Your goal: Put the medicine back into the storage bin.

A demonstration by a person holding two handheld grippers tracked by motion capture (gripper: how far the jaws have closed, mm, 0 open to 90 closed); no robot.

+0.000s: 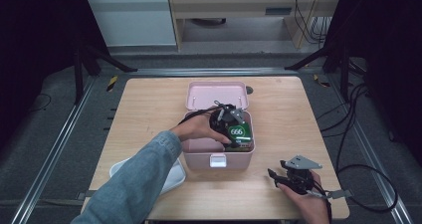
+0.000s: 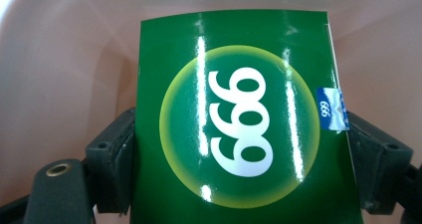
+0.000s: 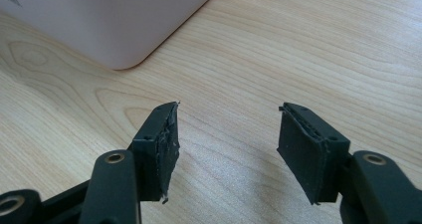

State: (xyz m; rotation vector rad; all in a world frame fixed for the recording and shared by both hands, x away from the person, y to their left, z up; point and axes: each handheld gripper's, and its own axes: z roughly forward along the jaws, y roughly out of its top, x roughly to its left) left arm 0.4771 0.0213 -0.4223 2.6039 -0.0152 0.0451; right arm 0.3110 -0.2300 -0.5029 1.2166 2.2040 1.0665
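The green box (image 2: 239, 124), glossy and printed with a white "666" inside a yellow-ringed circle, sits inside the open pink case (image 1: 196, 147), towards its right-hand side in the high view, where its printed face (image 1: 238, 133) looks upward; a small blue tab (image 2: 331, 108) marked with the same digits sticks out at one long edge; the left gripper (image 1: 230, 122) reaches down into the case from above, and in the left gripper view its two black jaws stand spread wide with a pad flat against each long side of the box, so it has the box clamped across its width; pale pink case wall lies behind the box; the case lid (image 1: 217, 93) stands open at the far side; a white tray (image 1: 171, 180) lies on the wooden table (image 1: 149, 104) near the left of the case, partly under the person's denim sleeve (image 1: 134, 184); the right gripper (image 3: 226, 134) rests low over bare tabletop by the case's near right corner, well apart from the box, its jaws parted about halfway with nothing between them.
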